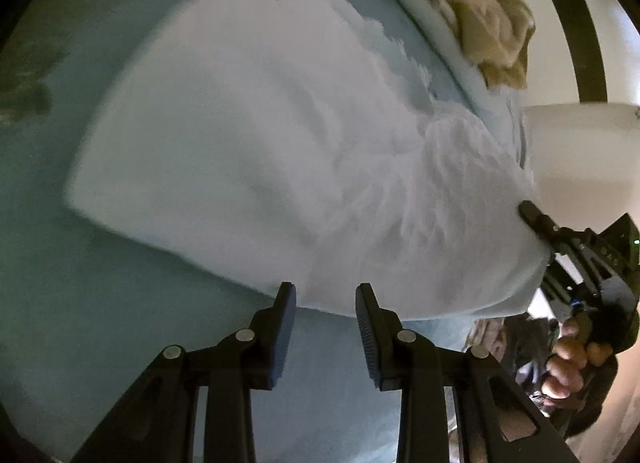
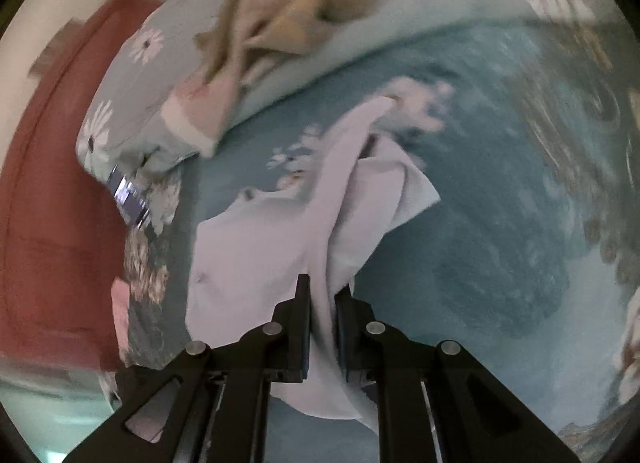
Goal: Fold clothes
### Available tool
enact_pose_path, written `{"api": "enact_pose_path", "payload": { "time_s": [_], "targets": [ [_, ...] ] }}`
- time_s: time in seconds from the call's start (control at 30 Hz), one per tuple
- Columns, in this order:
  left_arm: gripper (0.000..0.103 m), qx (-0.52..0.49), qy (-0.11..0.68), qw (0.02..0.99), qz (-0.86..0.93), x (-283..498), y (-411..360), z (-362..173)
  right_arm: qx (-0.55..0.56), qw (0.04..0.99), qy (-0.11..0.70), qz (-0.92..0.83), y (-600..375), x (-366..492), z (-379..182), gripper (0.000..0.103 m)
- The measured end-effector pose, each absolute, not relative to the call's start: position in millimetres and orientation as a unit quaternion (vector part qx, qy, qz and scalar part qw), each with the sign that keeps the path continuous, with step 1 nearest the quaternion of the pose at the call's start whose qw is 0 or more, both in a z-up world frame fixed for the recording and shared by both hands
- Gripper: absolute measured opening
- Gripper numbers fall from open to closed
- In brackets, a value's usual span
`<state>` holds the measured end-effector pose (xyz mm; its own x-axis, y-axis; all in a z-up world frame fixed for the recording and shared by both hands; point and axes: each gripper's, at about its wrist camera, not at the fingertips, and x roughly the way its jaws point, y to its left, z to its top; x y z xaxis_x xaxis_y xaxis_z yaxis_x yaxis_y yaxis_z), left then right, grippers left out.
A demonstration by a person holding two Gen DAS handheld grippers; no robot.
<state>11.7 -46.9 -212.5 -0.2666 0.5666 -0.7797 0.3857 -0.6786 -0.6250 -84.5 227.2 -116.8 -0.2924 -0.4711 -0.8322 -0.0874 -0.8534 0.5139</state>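
Note:
A white garment point(image 1: 248, 135) lies spread on the teal bedsheet point(image 1: 80, 303), its right side bunched and raised. My left gripper point(image 1: 326, 291) hovers at the garment's near edge, jaws apart, and the pads are not pressing on the cloth. My right gripper point(image 1: 530, 213), held by a person's hand point(image 1: 568, 363), pinches the garment's right edge. In the right wrist view the right gripper point(image 2: 324, 285) is shut on a fold of the white garment point(image 2: 352, 203), which hangs from it above the bedsheet point(image 2: 480, 243). More of the cloth droops below the fingers.
A crumpled beige garment point(image 1: 492, 23) point(image 2: 288, 7) rests on a flowered pillow point(image 2: 128, 111) at the bed's head. A reddish-brown surface point(image 2: 52, 191) runs along the left beyond the pillow. A white rounded object point(image 1: 580, 151) stands past the bed's right edge.

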Motion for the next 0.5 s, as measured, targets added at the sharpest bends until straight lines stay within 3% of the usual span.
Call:
{"api": "enact_pose_path", "payload": {
  "time_s": [0.23,0.5],
  "targets": [
    [0.035,-0.535,-0.431,0.016,0.727,24.1,-115.2,-176.9,0.575,0.19,-0.154,-0.78,130.4,-100.0,-84.6,0.011],
    [0.036,-0.497,-0.47,-0.035,0.729,44.6,-169.2,-170.9,0.638,0.202,-0.094,-0.737,24.6,-103.3,-144.2,0.011]
  ]
}}
